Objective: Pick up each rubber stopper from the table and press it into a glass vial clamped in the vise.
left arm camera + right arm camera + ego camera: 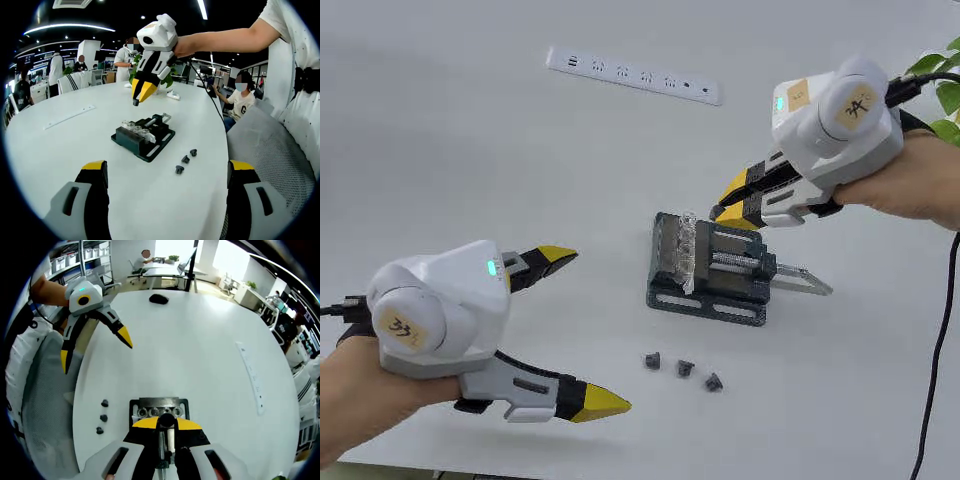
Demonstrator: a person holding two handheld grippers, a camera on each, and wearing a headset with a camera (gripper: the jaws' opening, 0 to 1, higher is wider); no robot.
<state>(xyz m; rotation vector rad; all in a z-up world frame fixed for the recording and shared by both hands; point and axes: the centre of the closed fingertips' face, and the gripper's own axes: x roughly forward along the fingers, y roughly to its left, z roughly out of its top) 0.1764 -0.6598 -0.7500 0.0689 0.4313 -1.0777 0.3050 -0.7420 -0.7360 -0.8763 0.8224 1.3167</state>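
Stoppers (685,368), 3, lie near 1 vise (705,300); right tool (721,213) grips 1 stopper (166,420).

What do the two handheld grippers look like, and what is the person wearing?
The left gripper and right gripper match: rounded white and grey bodies, dark jaws ending in pointed yellow tips, a small green light, and a tan sticker with handwritten marks. A black cable trails from each. The person wears a short white sleeve.

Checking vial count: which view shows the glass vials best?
Left gripper view: the glass vials stand in a clear row along the vise. Head view blurs them; right gripper view has the right tool partly covering them.
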